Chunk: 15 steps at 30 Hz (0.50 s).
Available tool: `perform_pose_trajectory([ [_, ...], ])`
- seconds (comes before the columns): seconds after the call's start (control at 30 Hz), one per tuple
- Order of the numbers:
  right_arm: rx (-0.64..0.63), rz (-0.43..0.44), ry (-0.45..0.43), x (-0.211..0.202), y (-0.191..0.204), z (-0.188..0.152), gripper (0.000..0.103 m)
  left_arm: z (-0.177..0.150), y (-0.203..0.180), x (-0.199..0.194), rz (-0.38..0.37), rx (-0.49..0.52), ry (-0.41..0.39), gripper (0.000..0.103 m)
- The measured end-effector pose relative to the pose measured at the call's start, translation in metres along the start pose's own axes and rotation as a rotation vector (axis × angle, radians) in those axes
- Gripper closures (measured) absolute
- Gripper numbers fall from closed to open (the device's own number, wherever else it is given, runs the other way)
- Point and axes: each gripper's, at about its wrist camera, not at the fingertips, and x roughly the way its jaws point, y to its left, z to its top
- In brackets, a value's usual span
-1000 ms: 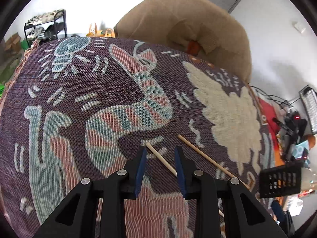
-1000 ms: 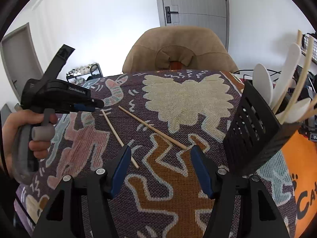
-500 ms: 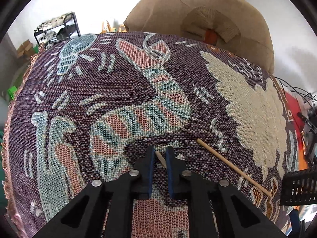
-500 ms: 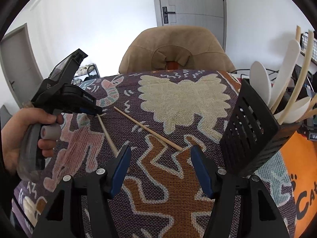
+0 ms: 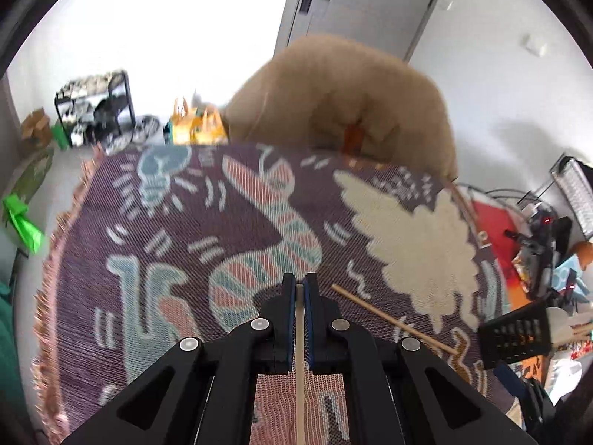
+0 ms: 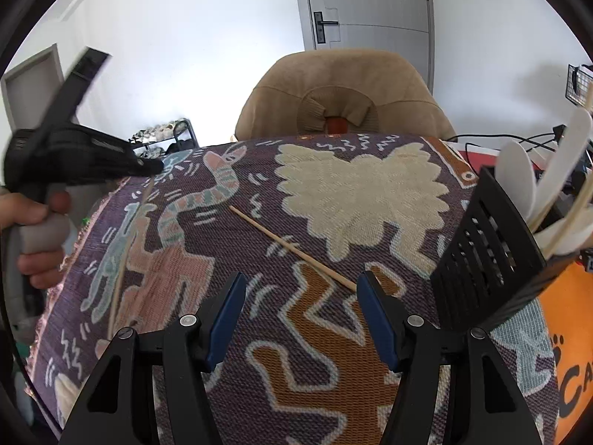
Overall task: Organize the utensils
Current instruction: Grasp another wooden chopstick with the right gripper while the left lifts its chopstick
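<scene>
The left gripper point(image 5: 300, 289) is closed, and its two jaws press from both sides on a thin wooden chopstick point(image 5: 299, 363) that runs back between the fingers. In the right wrist view this gripper is held above the left edge of the counter, tilted downward, and the person's left hand point(image 6: 35, 237) is wrapped around its grey handle. The right gripper point(image 6: 301, 315) points down at the near part of the counter; its jaws stand wide apart with nothing between them.

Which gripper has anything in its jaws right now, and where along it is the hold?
The left gripper pinches one chopstick near its far end. The right gripper is open and empty.
</scene>
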Motion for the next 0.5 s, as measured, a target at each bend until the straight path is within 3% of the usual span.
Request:
perform_pose_trajectory([
  [0.2,-0.035,0.035,0.044,0.014,0.011,0.013,0.040,0.003,0.002,-0.033,-0.022,0.030,-0.094,0.099],
  [0.5,-0.121,0.100,0.191,0.057,0.033,0.051,0.040,0.000,0.027,-0.065,-0.035,0.000,-0.187,0.099],
])
